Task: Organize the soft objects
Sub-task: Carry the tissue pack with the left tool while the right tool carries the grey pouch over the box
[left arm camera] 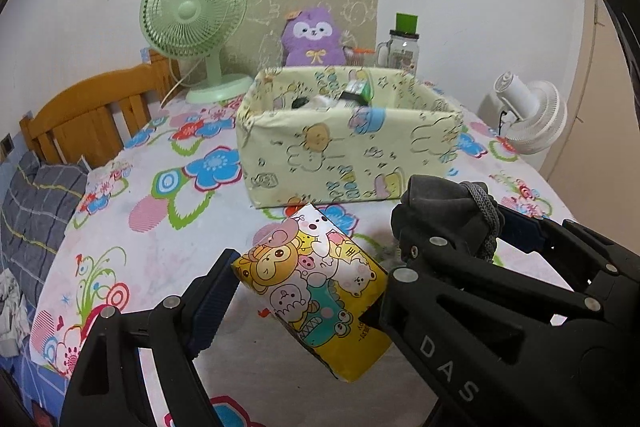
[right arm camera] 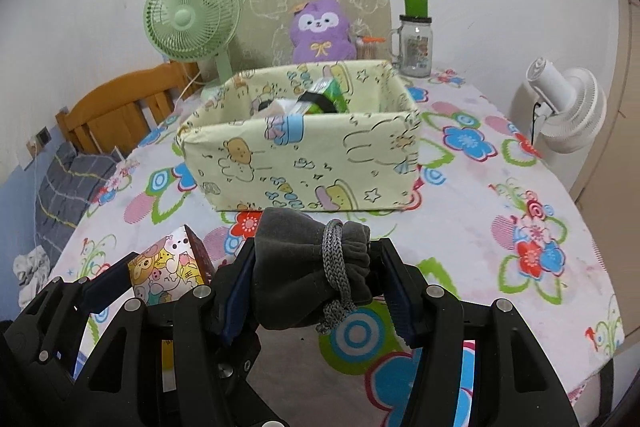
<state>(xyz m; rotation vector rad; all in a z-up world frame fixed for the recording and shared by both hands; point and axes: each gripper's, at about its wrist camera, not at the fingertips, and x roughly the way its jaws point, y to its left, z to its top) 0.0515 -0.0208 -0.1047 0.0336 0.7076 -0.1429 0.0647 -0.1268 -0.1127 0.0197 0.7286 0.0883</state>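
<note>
At the far left a wooden headboard (left arm camera: 92, 107) stands behind the table edge, with grey plaid bedding (left arm camera: 36, 211) below it. On the flowered tablecloth (left arm camera: 160, 259) a pale green desk fan (left arm camera: 194, 19) stands at the back, facing forward.

The left gripper (left arm camera: 310, 291) is clamped on a tissue pack (left arm camera: 320, 287) printed with cartoon animals, yellow at its lower end. The pack sits tilted between the two fingers, clear of the cloth, just in front of the storage box (left arm camera: 344, 155). In the right wrist view the same pack (right arm camera: 168, 267) shows at lower left, pinched by a blue pad.

The box sits mid-table: open-topped, wrapped in pale yellow paper with cartoon drawings. Inside it lie a green-and-black packet (right arm camera: 324, 95) and some white items, too jumbled to name. Behind the box a purple plush toy (left arm camera: 312, 35) sits upright against a beige printed board (left arm camera: 316, 7) leaning on the wall.

The right gripper (right arm camera: 316, 287) is closed on a dark grey drawstring pouch (right arm camera: 304, 267), its neck bunched and wound with a grey braided cord (right arm camera: 334, 275). Both pads press its sides, and it hangs above the cloth just short of the box's front wall. The left wrist view shows this pouch (left arm camera: 440, 211) beside the tissue pack.

Further right, a glass mug jar (left arm camera: 402, 55) with a green block on its lid stands at the back, and a white fan (left arm camera: 528, 115) stands beyond the table's right edge.
</note>
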